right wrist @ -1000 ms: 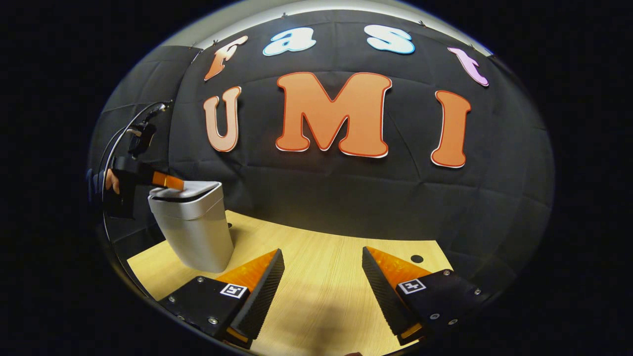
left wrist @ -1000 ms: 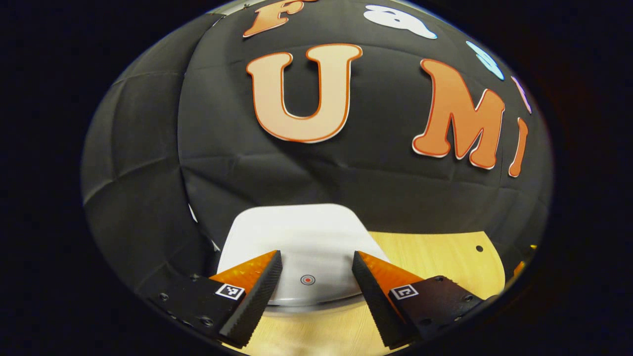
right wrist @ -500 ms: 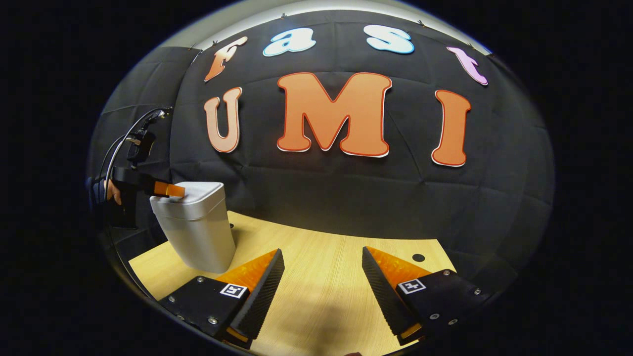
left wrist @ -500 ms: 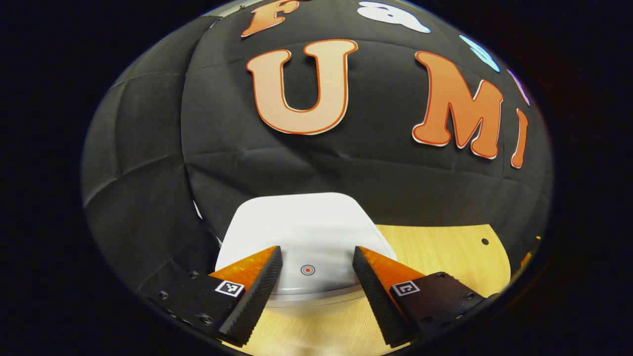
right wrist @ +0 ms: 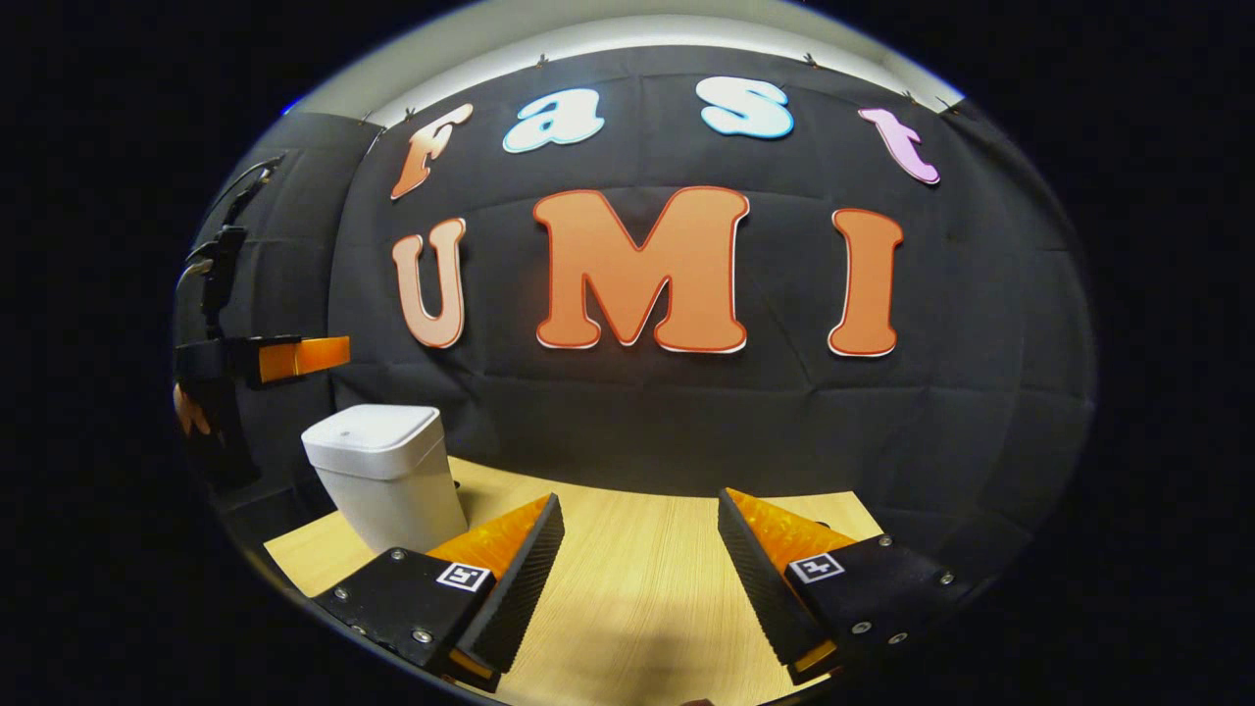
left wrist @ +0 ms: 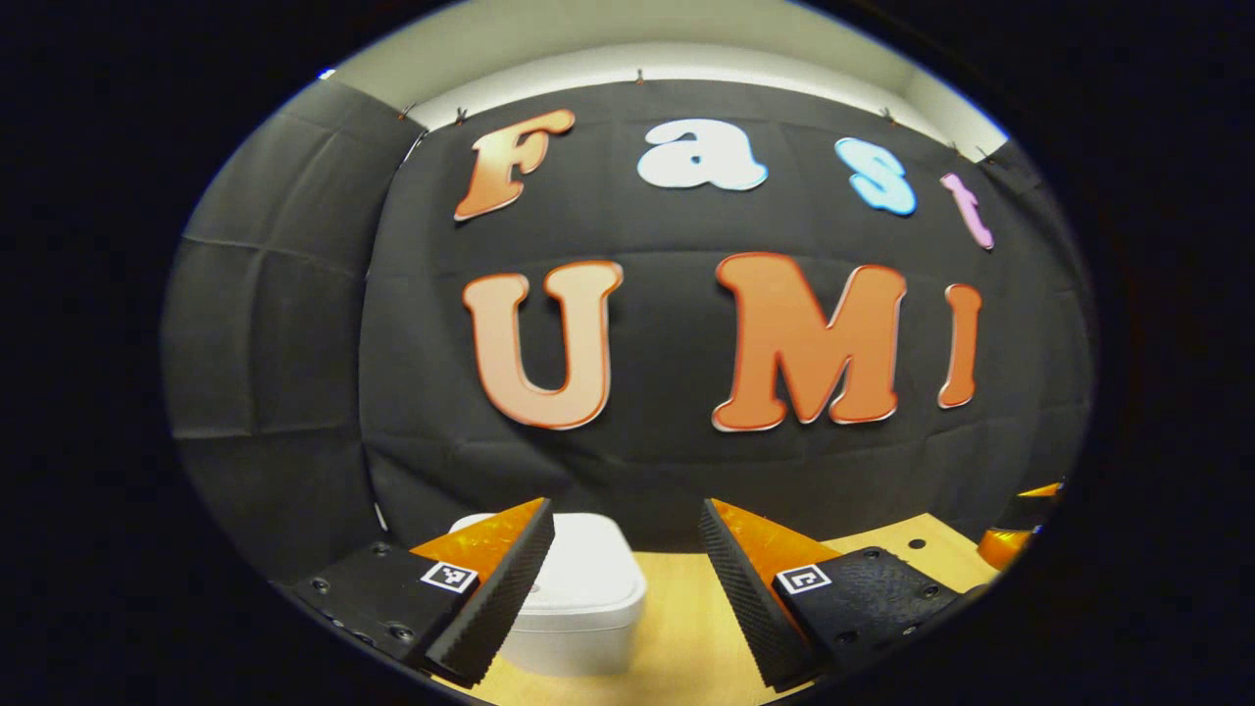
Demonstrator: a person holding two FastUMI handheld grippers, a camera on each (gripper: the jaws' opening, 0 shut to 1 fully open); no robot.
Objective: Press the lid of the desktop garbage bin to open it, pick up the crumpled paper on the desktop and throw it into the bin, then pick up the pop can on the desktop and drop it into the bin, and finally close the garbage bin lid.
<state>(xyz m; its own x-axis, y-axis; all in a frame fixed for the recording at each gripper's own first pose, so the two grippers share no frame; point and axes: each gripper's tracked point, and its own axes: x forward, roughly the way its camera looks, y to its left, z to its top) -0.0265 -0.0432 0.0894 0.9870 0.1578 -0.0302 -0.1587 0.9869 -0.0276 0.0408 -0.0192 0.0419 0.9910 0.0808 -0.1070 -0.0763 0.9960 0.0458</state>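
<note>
Item: desktop garbage bin [right wrist: 382,476], white, lid [right wrist: 371,428] lying flat and closed, standing near the left edge of the wooden table [right wrist: 637,588] close to the back wall. Item: my left gripper [left wrist: 627,559], jaws apart and holding nothing, raised above and clear of the bin; from my left gripper view the bin [left wrist: 578,598] lies low, just ahead and slightly left of centre, part hidden behind my left finger. From my right gripper view the left gripper [right wrist: 294,358] hangs above the bin's left side, apart from the lid. Item: my right gripper [right wrist: 637,579], jaws apart and empty, low over the middle of the table, well to the right of the bin; the left is plainly the nearer. Crumpled paper and pop can: not found on the stretch of table ahead, so I judge them probably binned and the lid-closing step done. Writing: small square black-and-white markers on my finger mounts, not readable; no brand legible on the bin.
</note>
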